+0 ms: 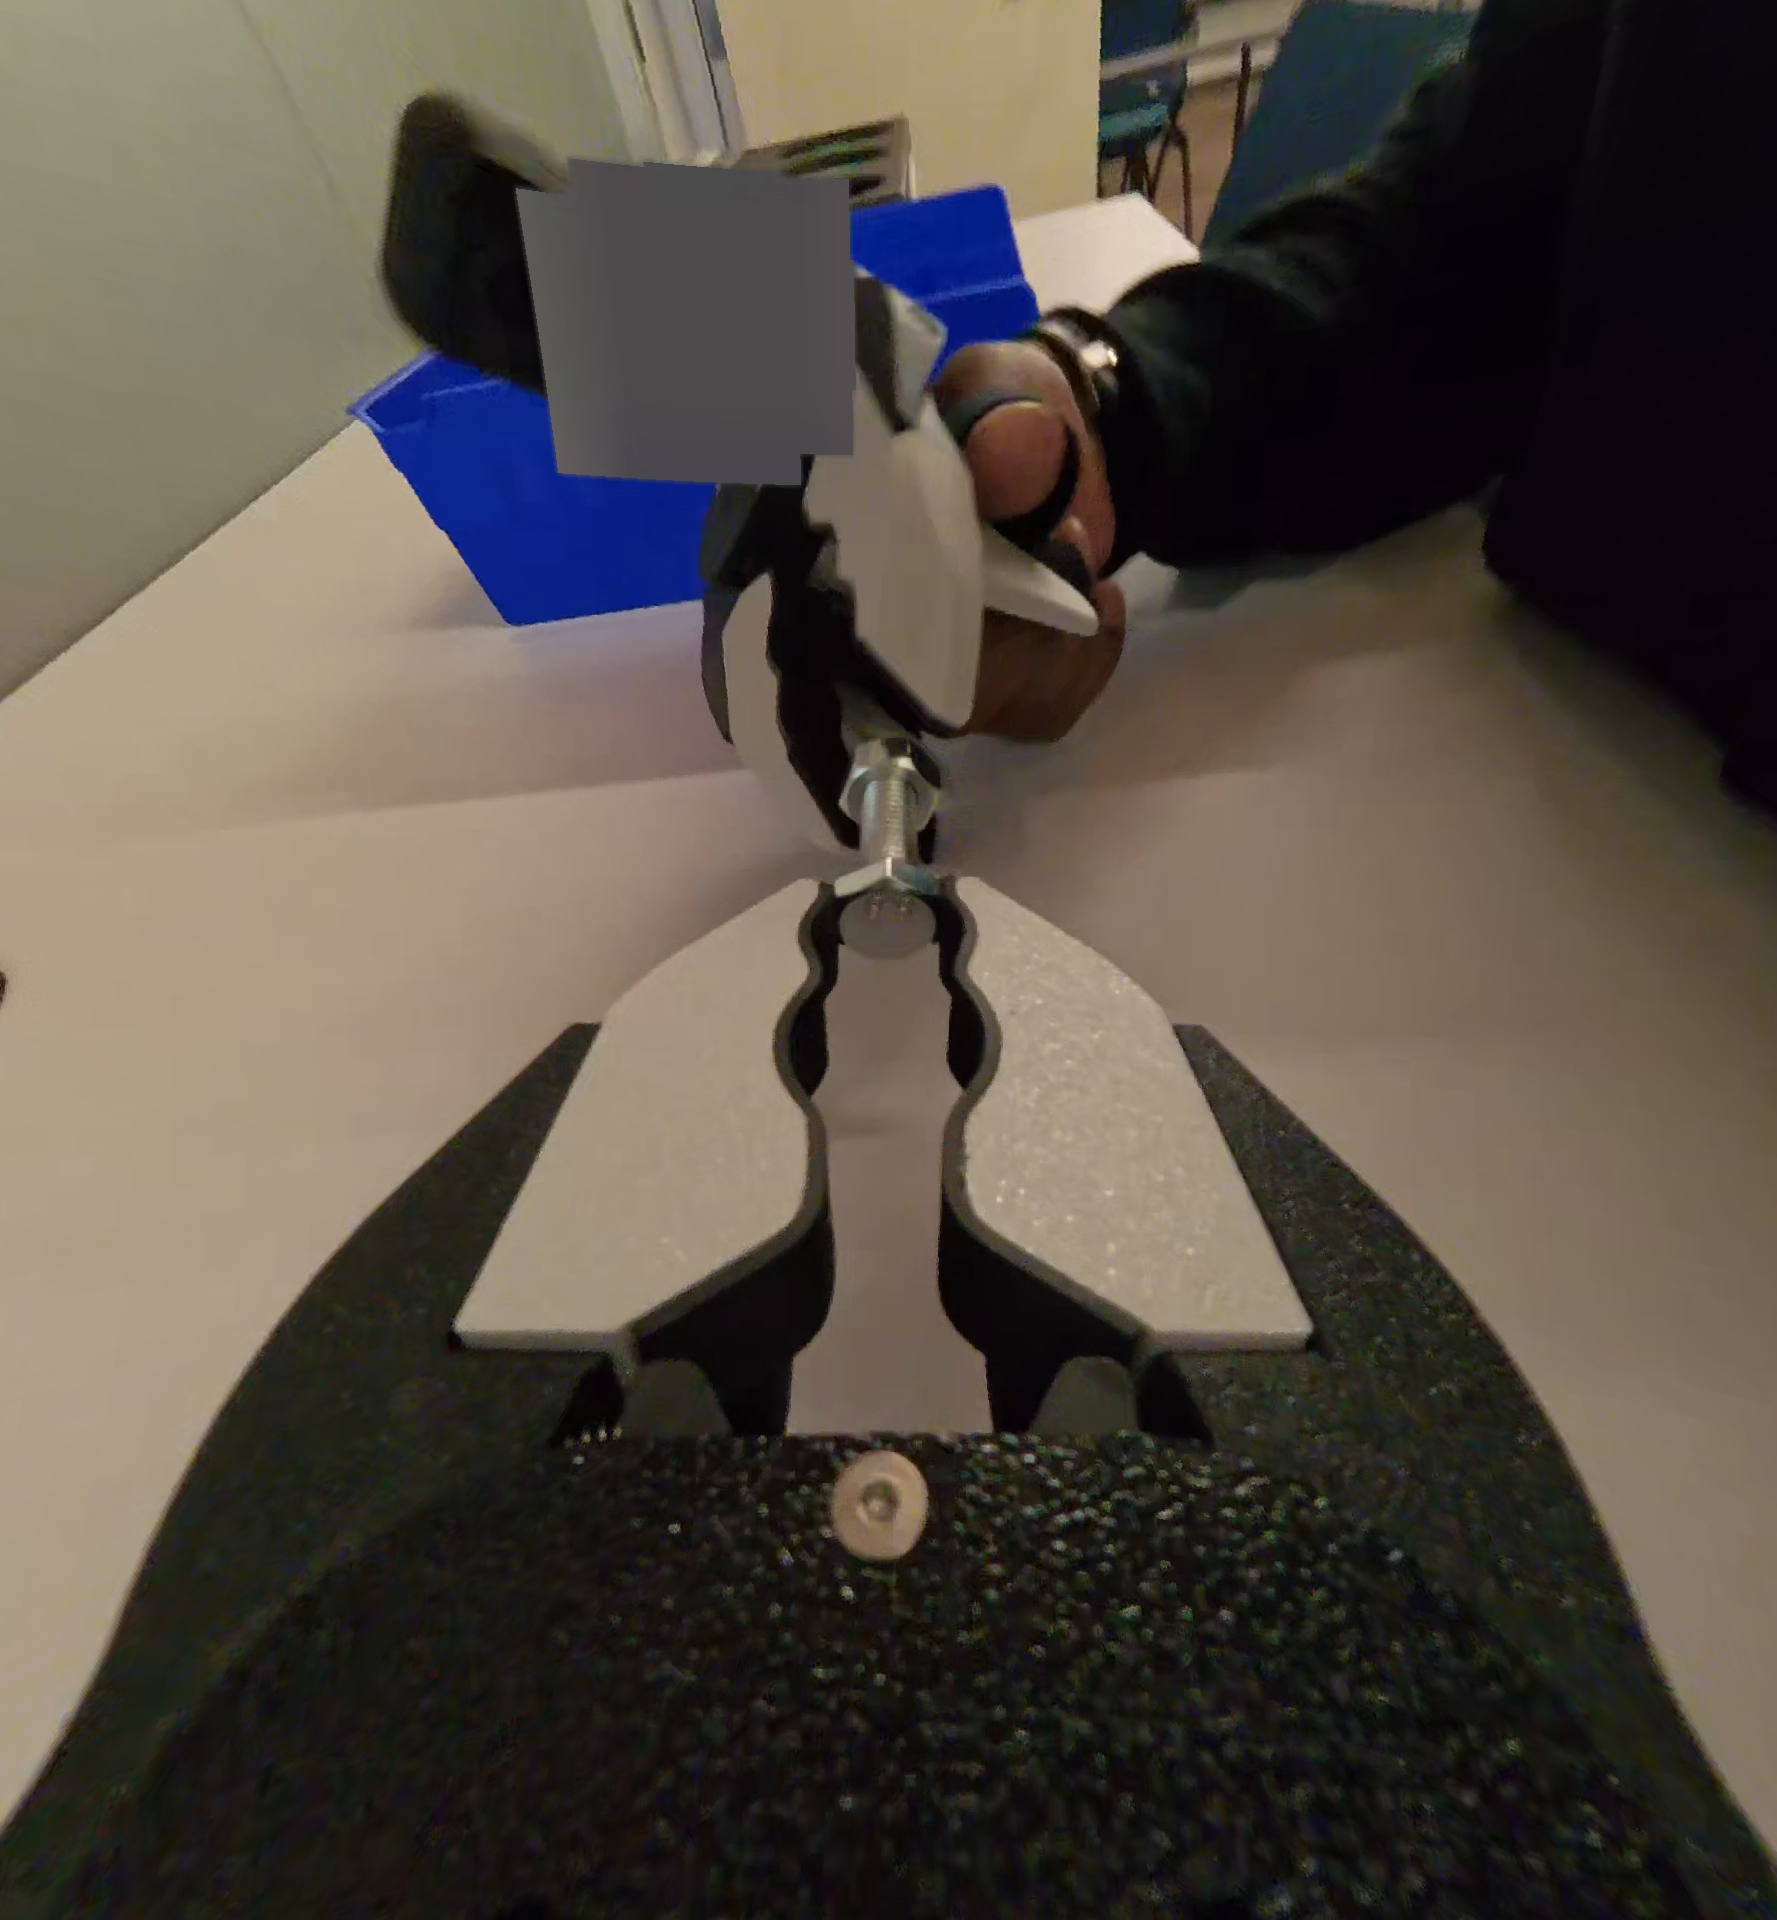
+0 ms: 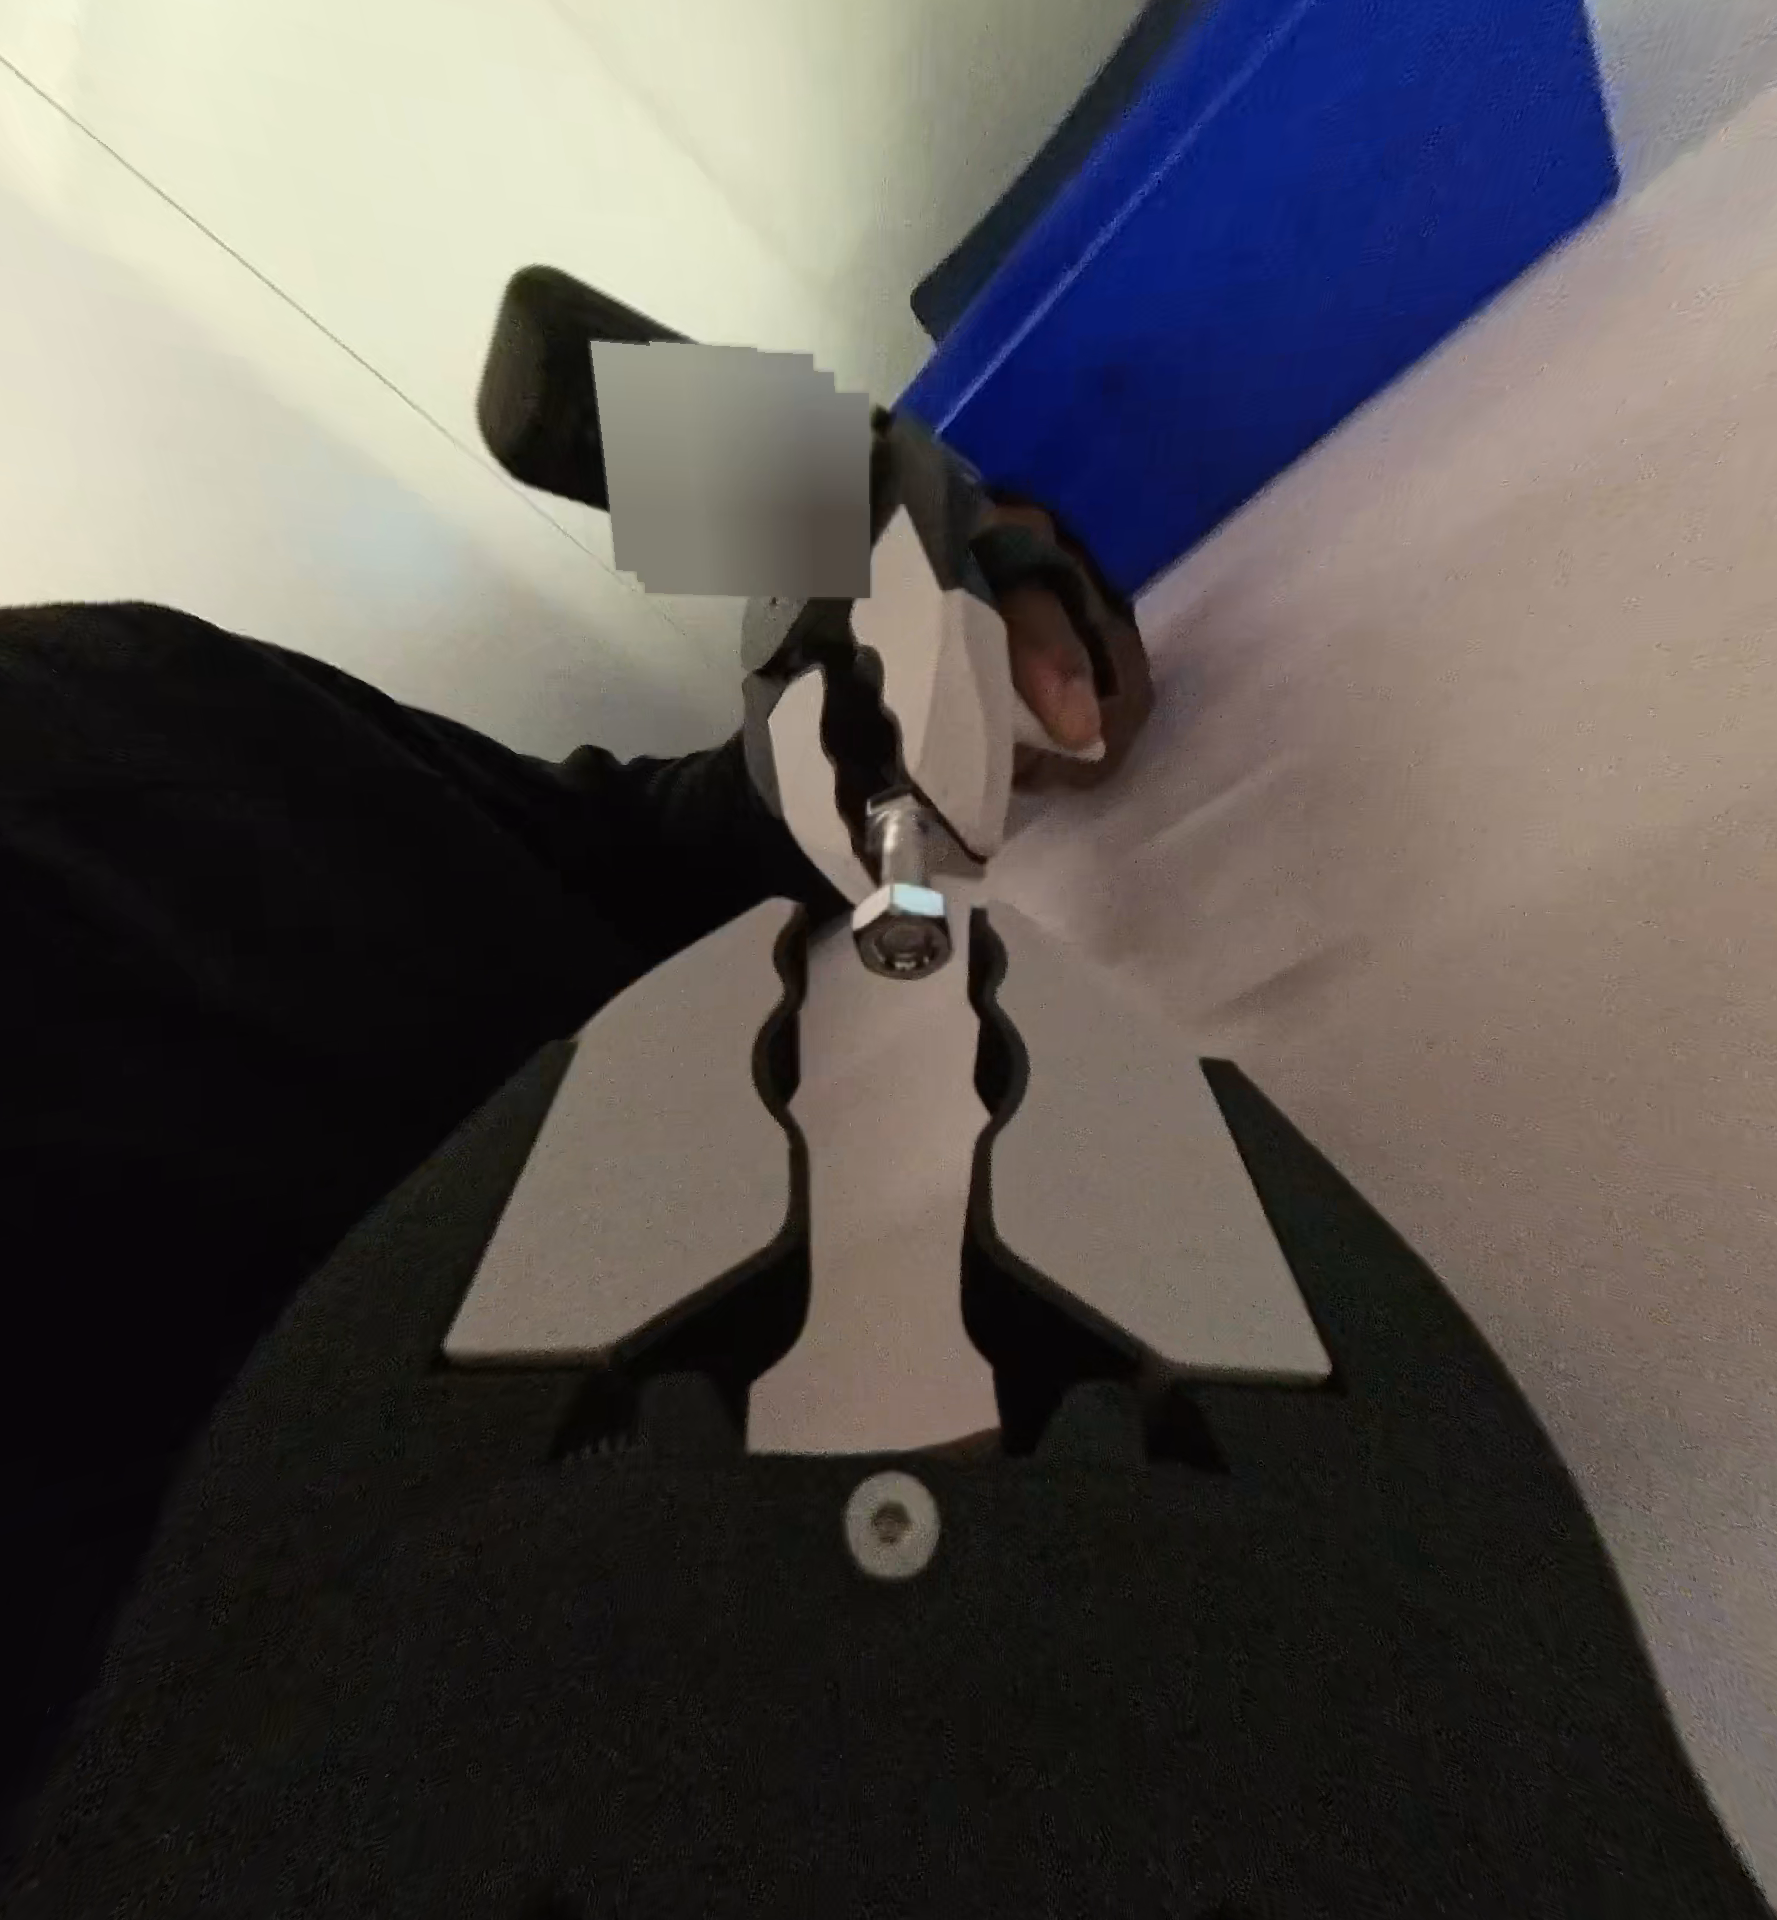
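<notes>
My left gripper [image 1: 884, 914] is shut on the hex head of a silver bolt [image 1: 882, 831], held just above the pale table [image 1: 240, 831]. The threaded shank points away towards my right gripper [image 1: 868, 800], whose fingers stand on either side of a silver nut [image 1: 889, 774] screwed onto the shank. In the right wrist view the nut [image 2: 905, 925] sits between my right gripper's [image 2: 889, 935] fingertips with a gap on each side, so the pads do not press it. Beyond it, the bolt [image 2: 894, 847] runs into the left gripper [image 2: 899, 821].
A blue plastic bin [image 1: 551, 520] stands on the table behind the grippers, with a second blue bin [image 1: 946, 260] farther back; one bin also shows in the right wrist view [image 2: 1279, 260]. A person's hand [image 1: 1040, 468] and black sleeve [image 1: 1486, 312] come in from the right. My left and right fingertips are right by each other.
</notes>
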`<state>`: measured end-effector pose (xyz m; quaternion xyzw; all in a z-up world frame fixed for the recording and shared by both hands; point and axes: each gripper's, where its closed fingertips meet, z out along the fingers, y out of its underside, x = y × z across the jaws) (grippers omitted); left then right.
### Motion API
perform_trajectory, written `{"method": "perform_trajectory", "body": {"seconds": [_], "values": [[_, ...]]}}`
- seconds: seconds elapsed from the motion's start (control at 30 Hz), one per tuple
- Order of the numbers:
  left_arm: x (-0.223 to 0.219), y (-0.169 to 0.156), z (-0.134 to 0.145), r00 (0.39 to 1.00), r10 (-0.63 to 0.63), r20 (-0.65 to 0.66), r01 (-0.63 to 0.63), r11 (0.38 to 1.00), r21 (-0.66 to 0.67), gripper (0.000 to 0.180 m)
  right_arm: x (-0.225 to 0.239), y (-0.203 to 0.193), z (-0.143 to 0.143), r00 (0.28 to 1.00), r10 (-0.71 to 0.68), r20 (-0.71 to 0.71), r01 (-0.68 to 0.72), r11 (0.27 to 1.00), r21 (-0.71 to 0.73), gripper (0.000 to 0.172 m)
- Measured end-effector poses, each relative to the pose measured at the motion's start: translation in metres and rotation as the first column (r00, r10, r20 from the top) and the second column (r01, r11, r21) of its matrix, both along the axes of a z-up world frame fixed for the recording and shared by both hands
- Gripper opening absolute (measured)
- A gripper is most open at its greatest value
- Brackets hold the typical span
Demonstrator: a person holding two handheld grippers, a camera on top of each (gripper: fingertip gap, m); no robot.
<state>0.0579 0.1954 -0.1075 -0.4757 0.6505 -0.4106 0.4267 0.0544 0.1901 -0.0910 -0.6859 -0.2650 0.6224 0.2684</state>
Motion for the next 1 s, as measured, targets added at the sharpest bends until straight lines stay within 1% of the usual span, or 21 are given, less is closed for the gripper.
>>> {"method": "perform_trajectory", "body": {"seconds": [0.07,0.1,0.2,0.27,0.33,0.4,0.47,0.5,0.53,0.57,0.6,0.63,0.67,0.7,0.73,0.77,0.8,0.83,0.87,0.93,1.0], "values": [[-0.001,0.002,0.004,1.000,0.006,0.017,-0.004,0.995,-0.096,0.018,0.003,0.006,0.005,0.997,-0.071,0.040,0.062,0.980,0.190,0.039],[-0.002,0.002,0.007,1.000,-0.002,0.026,0.005,0.989,-0.150,0.017,0.004,0.008,0.007,0.991,-0.113,0.071,0.086,0.949,0.303,0.040],[-0.003,0.000,0.015,0.997,-0.019,0.069,0.037,0.961,-0.272,0.017,0.005,0.007,0.009,0.969,-0.198,0.145,0.076,0.804,0.590,0.041],[-0.004,-0.001,0.019,0.996,-0.027,0.088,0.056,0.938,-0.341,0.017,0.003,0.004,0.008,0.954,-0.238,0.183,0.040,0.704,0.709,0.041],[-0.004,-0.002,0.020,0.995,-0.035,0.092,0.067,0.923,-0.379,0.017,0.002,0.003,0.010,0.941,-0.281,0.187,0.028,0.617,0.787,0.040],[-0.003,-0.003,0.018,0.996,-0.039,0.079,0.067,0.919,-0.388,0.017,-0.001,0.001,0.013,0.939,-0.298,0.171,0.031,0.567,0.823,0.033],[-0.001,-0.005,0.015,0.997,-0.046,0.057,0.064,0.928,-0.366,0.017,-0.002,0.002,0.010,0.929,-0.315,0.196,0.024,0.579,0.815,0.018],[0.000,-0.005,0.013,0.998,-0.039,0.043,0.051,0.940,-0.337,0.017,-0.003,0.003,0.006,0.925,-0.308,0.221,0.014,0.612,0.791,0.018],[0.000,-0.004,0.010,0.999,-0.027,0.028,0.034,0.957,-0.287,0.017,-0.002,0.004,0.002,0.926,-0.290,0.243,0.011,0.663,0.748,0.017],[0.000,-0.003,0.006,1.000,-0.018,0.013,0.020,0.976,-0.215,0.017,-0.002,0.003,-0.002,0.930,-0.254,0.266,0.010,0.742,0.670,0.017],[-0.001,-0.002,0.002,1.000,-0.010,-0.008,0.009,0.992,-0.128,0.017,-0.002,0.002,-0.008,0.937,-0.199,0.286,0.013,0.840,0.542,0.018],[-0.001,-0.002,-0.004,0.999,-0.007,-0.034,0.006,1.000,-0.031,0.017,-0.002,-0.001,-0.013,0.951,-0.133,0.280,0.020,0.928,0.373,0.018],[0.000,-0.003,-0.007,0.999,-0.003,-0.047,0.006,0.998,0.063,0.018,-0.002,-0.003,-0.015,0.968,-0.073,0.241,0.023,0.979,0.201,0.018],[0.001,-0.003,-0.007,0.999,0.004,-0.041,0.001,0.994,0.110,0.018,-0.001,-0.003,-0.012,0.984,-0.034,0.172,0.020,0.997,0.080,0.018],[0.003,-0.003,-0.004,1.000,0.007,-0.024,-0.005,0.996,0.084,0.018,0.000,-0.001,-0.005,0.996,-0.023,0.088,0.020,0.999,0.028,0.020],[0.004,-0.004,0.000,1.000,0.003,-0.011,-0.002,1.000,0.021,0.017,0.001,0.003,0.003,0.999,-0.037,0.025,0.036,0.999,0.040,0.029],[0.004,-0.004,0.003,1.000,0.001,0.006,-0.001,0.999,-0.036,0.017,0.004,0.007,0.009,0.998,-0.069,0.006,0.068,0.992,0.108,0.037],[0.003,-0.003,0.006,1.000,0.003,0.024,-0.001,0.996,-0.087,0.017,0.006,0.010,0.013,0.994,-0.108,0.020,0.101,0.971,0.215,0.044],[0.002,-0.002,0.009,0.999,0.000,0.037,0.005,0.990,-0.139,0.017,0.008,0.011,0.015,0.988,-0.145,0.047,0.120,0.932,0.343,0.047],[0.001,0.000,0.015,0.997,0.003,0.072,0.013,0.975,-0.223,0.017,0.009,0.008,0.015,0.973,-0.199,0.120,0.093,0.807,0.584,0.047],[0.000,-0.001,0.021,0.995,-0.005,0.098,0.034,0.957,-0.287,0.017,0.007,0.005,0.012,0.951,-0.251,0.180,0.037,0.673,0.739,0.046]]}}
